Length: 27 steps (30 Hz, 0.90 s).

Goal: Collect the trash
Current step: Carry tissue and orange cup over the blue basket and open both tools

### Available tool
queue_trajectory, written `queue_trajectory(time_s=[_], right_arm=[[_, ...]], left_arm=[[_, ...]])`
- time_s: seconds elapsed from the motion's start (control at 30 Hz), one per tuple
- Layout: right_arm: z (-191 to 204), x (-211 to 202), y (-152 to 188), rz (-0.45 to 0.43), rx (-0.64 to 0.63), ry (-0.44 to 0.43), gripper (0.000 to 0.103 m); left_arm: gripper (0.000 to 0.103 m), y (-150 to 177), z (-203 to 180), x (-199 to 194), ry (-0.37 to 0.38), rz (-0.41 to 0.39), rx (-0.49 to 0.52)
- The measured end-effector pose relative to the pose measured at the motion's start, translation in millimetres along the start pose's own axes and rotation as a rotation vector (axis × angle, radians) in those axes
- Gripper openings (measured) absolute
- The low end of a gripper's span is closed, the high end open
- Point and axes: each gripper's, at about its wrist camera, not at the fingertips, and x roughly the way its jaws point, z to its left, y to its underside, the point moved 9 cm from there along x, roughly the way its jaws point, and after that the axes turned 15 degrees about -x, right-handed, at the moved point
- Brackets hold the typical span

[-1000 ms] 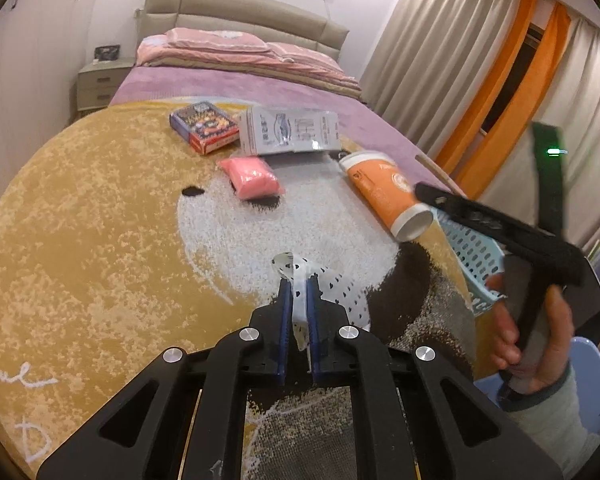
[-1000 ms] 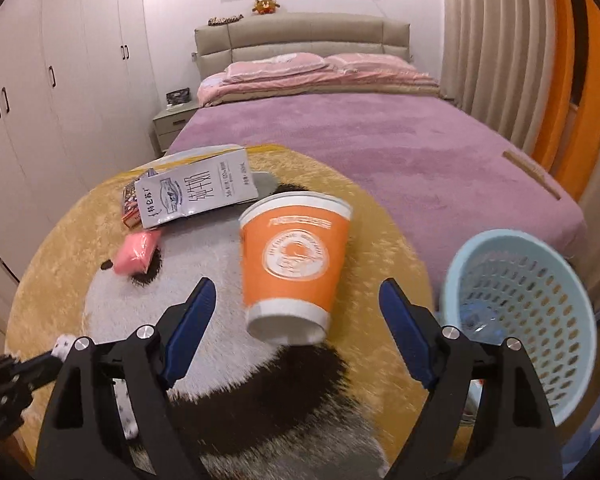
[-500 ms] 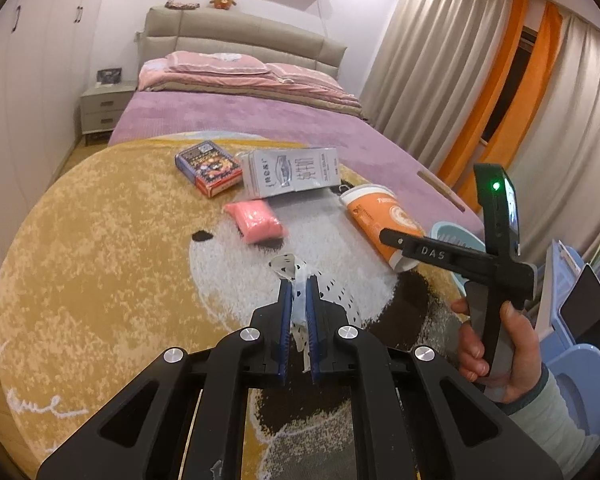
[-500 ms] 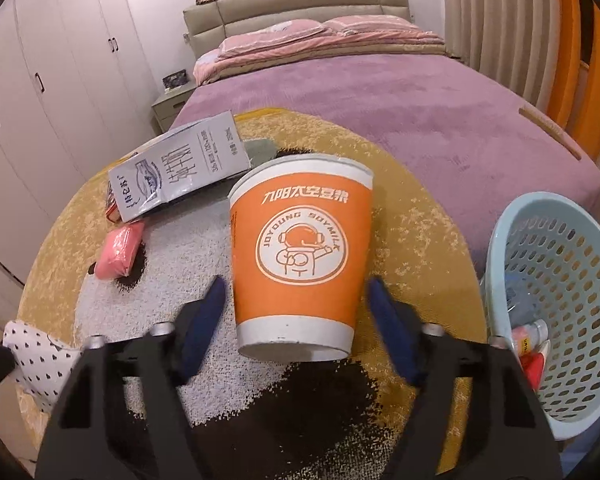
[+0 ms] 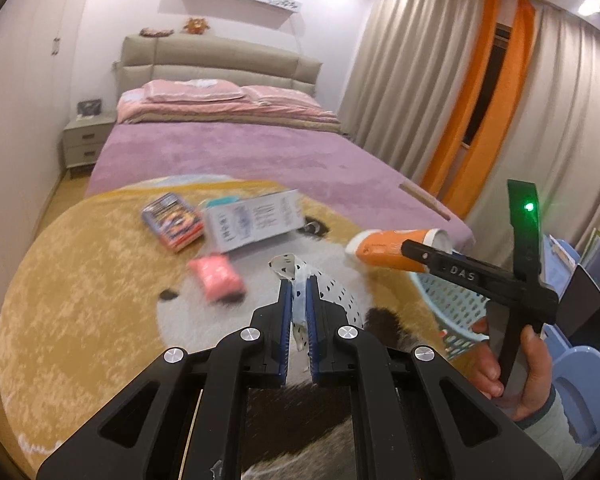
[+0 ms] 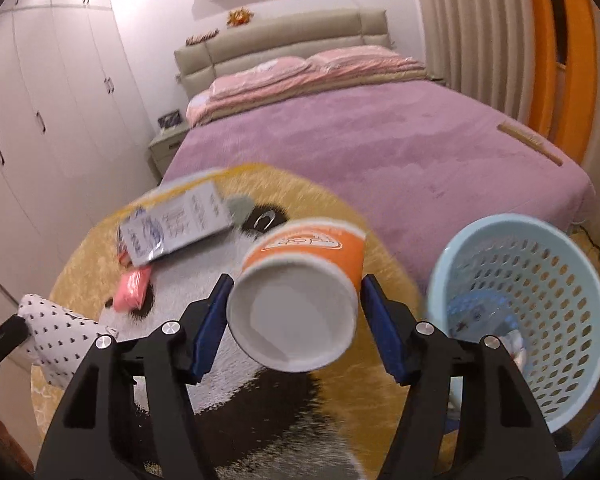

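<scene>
At the far left of the right wrist view, my left gripper [image 5: 296, 308] is clamped together on a white wrapper with dark dots [image 6: 60, 336], which hangs clear of the round panda rug [image 5: 80, 320]. In the left wrist view the same wrapper pokes up between the blue pads at the centre of the frame.

Further right, above and left of centre, three pieces are not yet picked up from the rug: a colourful small box [image 5: 172, 226], a flat white-and-blue printed carton [image 6: 178, 224] that overlaps it, and a pink packet [image 6: 132, 290] just below them. A small grey scrap [image 6: 240, 206] lies at the carton's right edge; I cannot tell what it is.

At the centre of the right wrist view, my right gripper [image 6: 296, 320] has just been closing, and its pads now press on both sides of an orange paper cup [image 6: 300, 276], tipped so its white base faces the camera. It looks lifted off the rug.

At the right edge stands the pale blue perforated basket [image 6: 540, 272], with some trash already in its bottom. I judge the task about midway: some trash is binned, two pieces are in my grippers and ready to drop, and at least three wait on the rug.
</scene>
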Motion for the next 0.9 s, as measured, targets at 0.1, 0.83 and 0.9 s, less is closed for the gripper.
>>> queue_trajectory(time_s=[0.1,0.83,0.9], right_arm=[[-18.5,-13.6,-2.8,-0.022,0.018,0.027,0.061],[-202.7,-52.3,48.7,-0.003,0.264,0.256,0.061],[-217.7,-48.3,60.2,0.019,0.293,0.266,0.061]], left_arm=[[0.006,-1.4,-17.5,9.4,0.028,0.007,0.023],[0.006,32.3,-203.7,136.4,0.271,0.154,0.209],[0.006,38.2,-211.2,149.8,0.277,0.173,0.217]])
